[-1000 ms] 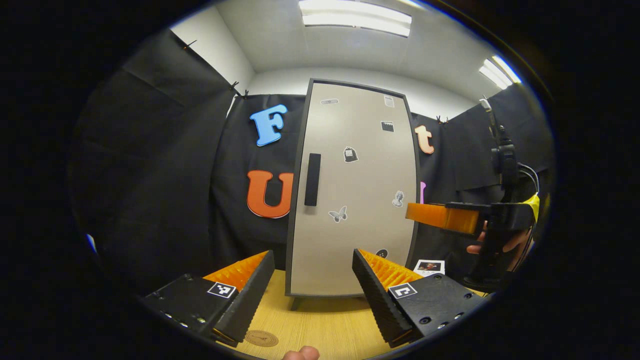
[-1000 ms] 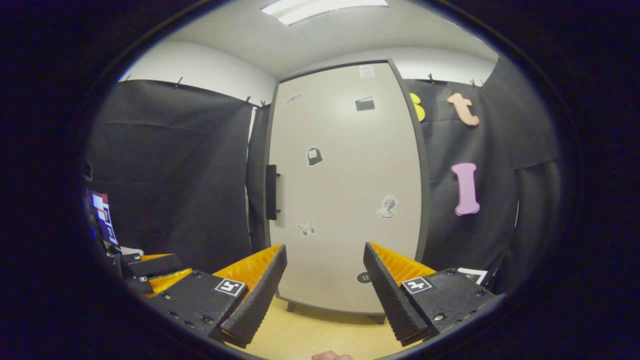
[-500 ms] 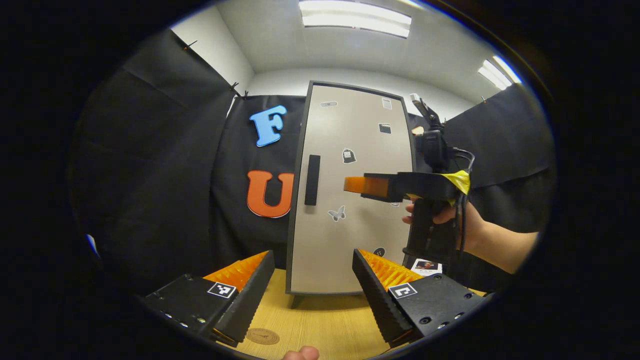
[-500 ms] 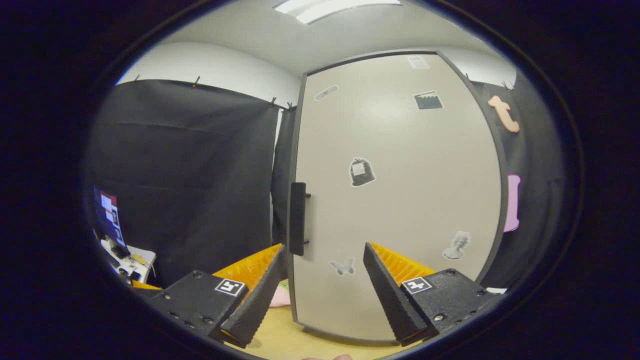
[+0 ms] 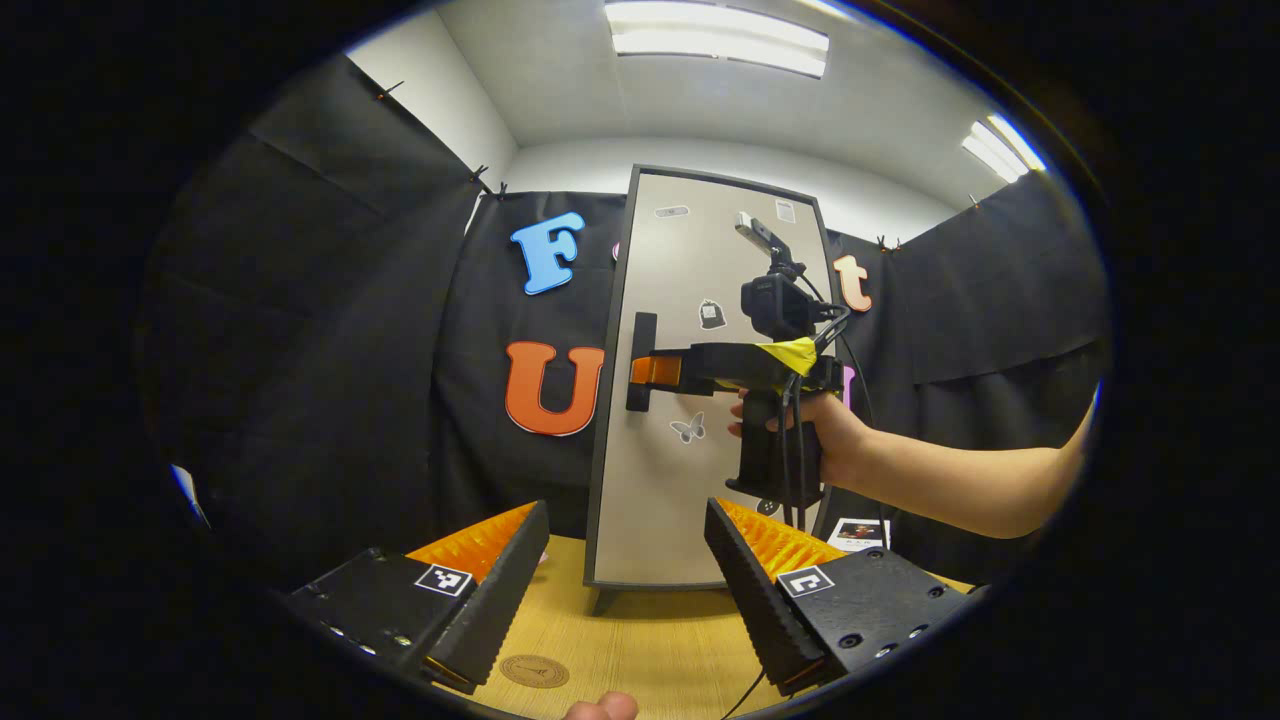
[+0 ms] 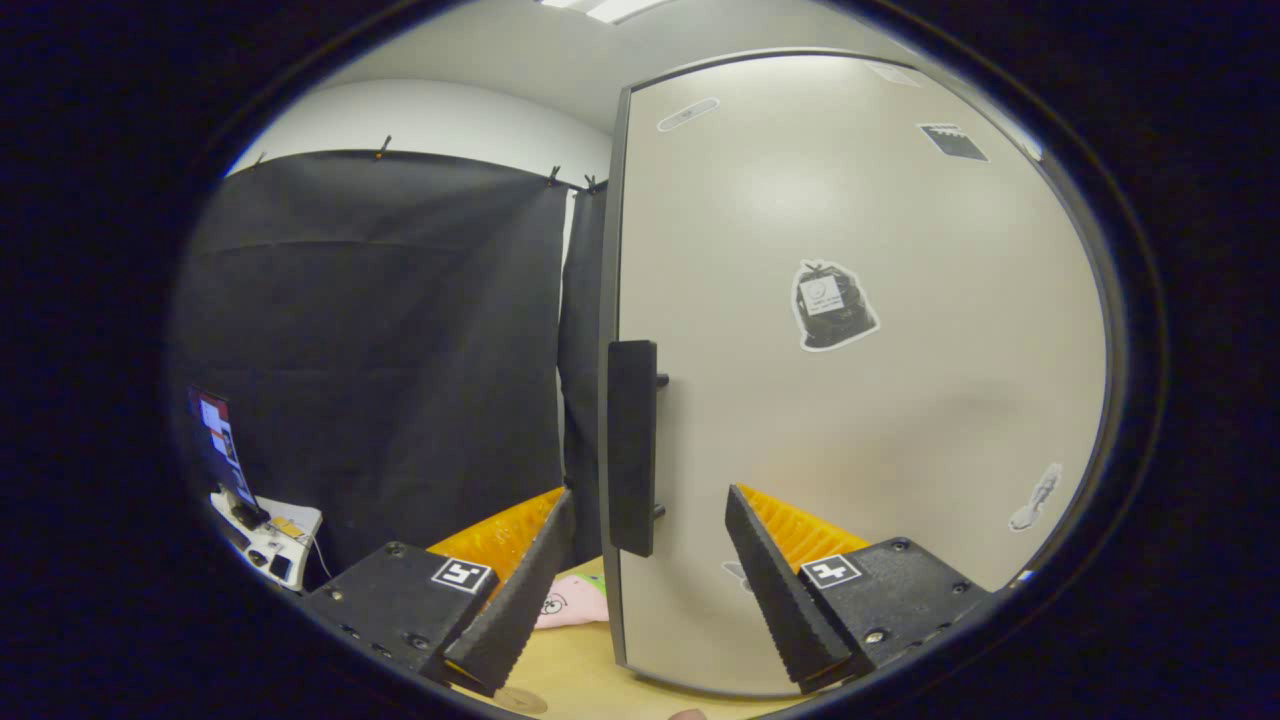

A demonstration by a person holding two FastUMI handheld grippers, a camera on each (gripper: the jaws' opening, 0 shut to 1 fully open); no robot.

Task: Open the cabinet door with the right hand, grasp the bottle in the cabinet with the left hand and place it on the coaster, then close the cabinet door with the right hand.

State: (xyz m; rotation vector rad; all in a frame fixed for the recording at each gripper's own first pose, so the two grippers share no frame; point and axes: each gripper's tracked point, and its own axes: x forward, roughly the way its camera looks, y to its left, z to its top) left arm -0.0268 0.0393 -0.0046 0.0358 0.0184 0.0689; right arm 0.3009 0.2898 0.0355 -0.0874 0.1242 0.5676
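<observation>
In the left gripper view, one round coaster [image 5: 534, 671] lies on the wooden table [image 5: 650, 650] near the bottom edge, just beside the left gripper [image 5: 625, 570], whose two fingers stand wide apart and hold nothing. Behind them stands one tall cabinet [image 5: 700, 520] with its single door [image 5: 690, 480] closed flat against the frame. One dark vertical handle [image 5: 640, 345] sits on the door near its left edge. Several stickers dot the door, among them a butterfly sticker [image 5: 687, 429] and a bag sticker [image 5: 711, 314]. The right gripper [image 5: 640, 371] reaches in from the right at handle height, carried by a hand [image 5: 815, 435] on a bare forearm; its tips are at the handle, but how far they are parted, and whether they touch it, cannot be told from this side-on angle. A small card [image 5: 860, 533] lies on the table to the right of the cabinet. In the right gripper view, a small side table [image 6: 265, 530] with a lit screen stands far left, and a pink object [image 6: 570, 603] lies on the table beside the cabinet's left side. The handle [image 6: 632, 447] rises between the right gripper's [image 6: 650, 560] wide-spread fingers, with a gap to each, so neither presses on it. The bottle is hidden behind the closed door.
</observation>
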